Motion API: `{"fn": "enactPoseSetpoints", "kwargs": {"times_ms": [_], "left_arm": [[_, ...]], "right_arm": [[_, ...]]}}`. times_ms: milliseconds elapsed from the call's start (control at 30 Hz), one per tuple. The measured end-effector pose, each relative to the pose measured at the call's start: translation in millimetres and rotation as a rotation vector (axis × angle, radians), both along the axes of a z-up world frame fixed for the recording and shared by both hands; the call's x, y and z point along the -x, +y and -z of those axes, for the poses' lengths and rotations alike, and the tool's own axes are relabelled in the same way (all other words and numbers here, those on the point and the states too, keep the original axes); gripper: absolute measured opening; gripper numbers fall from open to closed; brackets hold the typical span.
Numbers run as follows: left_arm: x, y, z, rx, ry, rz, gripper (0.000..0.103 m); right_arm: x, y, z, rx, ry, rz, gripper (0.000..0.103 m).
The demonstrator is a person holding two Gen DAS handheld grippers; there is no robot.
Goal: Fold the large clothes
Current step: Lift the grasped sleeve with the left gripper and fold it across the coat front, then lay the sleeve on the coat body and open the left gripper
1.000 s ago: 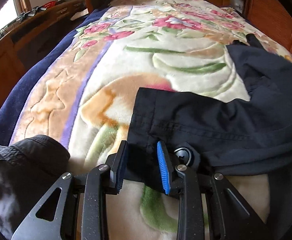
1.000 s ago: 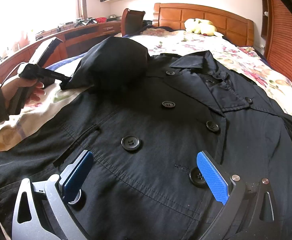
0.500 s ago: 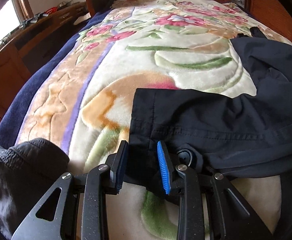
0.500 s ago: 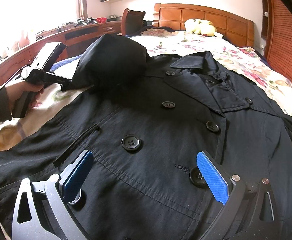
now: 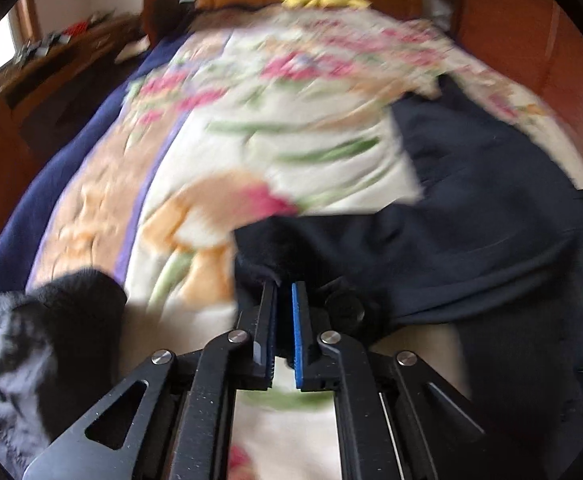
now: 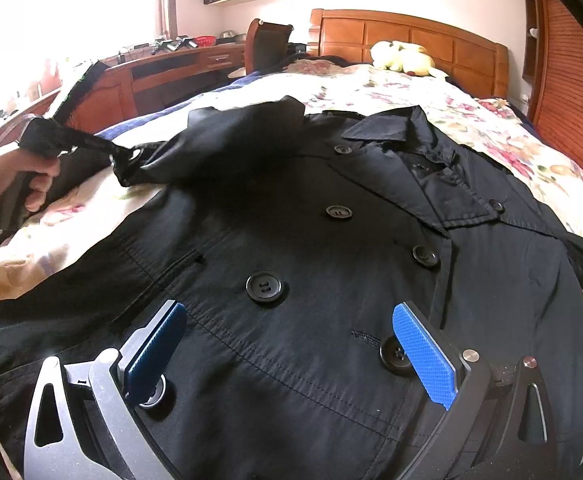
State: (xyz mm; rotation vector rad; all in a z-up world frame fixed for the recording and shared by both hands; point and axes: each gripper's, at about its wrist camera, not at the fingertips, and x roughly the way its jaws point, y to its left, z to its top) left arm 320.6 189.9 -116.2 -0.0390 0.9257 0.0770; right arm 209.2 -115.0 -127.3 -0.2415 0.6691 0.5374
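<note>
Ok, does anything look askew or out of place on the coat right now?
One thing: the sleeve on the left side is bunched and lifted off the blanket, its cuff pinched in the left tool. The coat body lies flat, buttoned, under the open right tool. No damage visible.

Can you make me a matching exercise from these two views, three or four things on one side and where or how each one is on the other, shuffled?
Things:
1. left claw
2. right claw
3. yellow plush toy
4. black coat

States or places:
A. open, over the coat's buttoned front
B. by the wooden headboard
C. spread on the floral blanket
D. shut on the coat's sleeve cuff

Pairs: 1-D, 2-A, 3-B, 4-C
</note>
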Motion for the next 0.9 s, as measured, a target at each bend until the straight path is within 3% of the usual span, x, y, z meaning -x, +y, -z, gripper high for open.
{"fn": "enactPoseSetpoints", "kwargs": {"times_ms": [233, 433, 633, 900], "left_arm": [[5, -96, -82, 0.026, -0.158, 0.175, 0.006], [16, -166, -127, 0.055, -0.247, 0.311, 0.006], [26, -189, -127, 0.061, -0.255, 0.33, 0.007], [62, -168, -100, 0.057, -0.251, 0.298, 0.018]], "right_arm": [[-5, -15, -4, -0.067, 0.015, 0.031, 0.103], [-7, -33, -9, -0.106, 0.023, 0.059, 0.103], [-6, -40, -11, -0.12, 0.025, 0.08, 0.103], [-10, -33, -3, -0.09, 0.041, 0.094, 0.103]]}}
